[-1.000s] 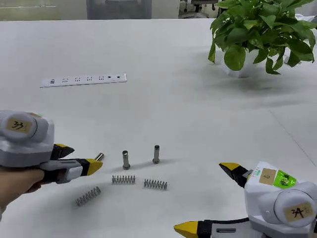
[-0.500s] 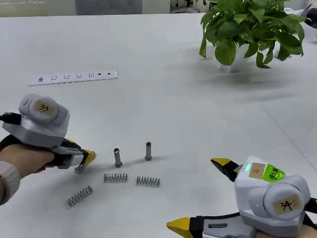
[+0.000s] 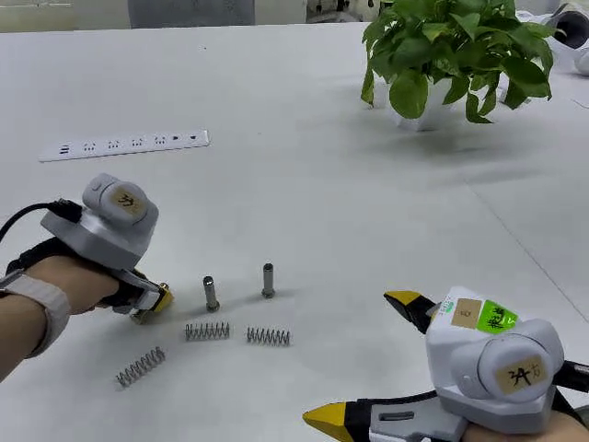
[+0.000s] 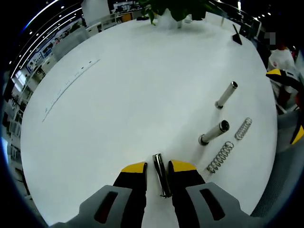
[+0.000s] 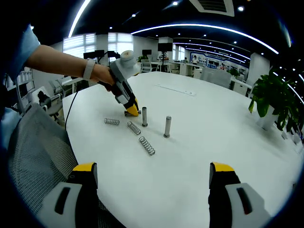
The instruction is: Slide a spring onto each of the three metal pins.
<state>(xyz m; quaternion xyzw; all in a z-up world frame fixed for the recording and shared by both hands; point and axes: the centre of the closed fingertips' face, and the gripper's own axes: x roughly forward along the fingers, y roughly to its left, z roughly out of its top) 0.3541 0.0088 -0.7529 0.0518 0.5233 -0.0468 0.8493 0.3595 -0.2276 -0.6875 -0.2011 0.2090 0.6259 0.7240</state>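
Left gripper (image 4: 158,166) jaws, slightly parted, straddle a lying metal pin (image 4: 162,178) near the surface's (image 3: 304,184) front edge; right gripper (image 3: 361,359) gapes wide

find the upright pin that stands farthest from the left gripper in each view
Head view: the far pin is lower centre, just above a spring.
Left gripper view: right of centre, the upper of the two upright pins.
Right gripper view: near the centre, the right-hand one of the two.
Shared landmark: the other upright pin stands between it and the left gripper.
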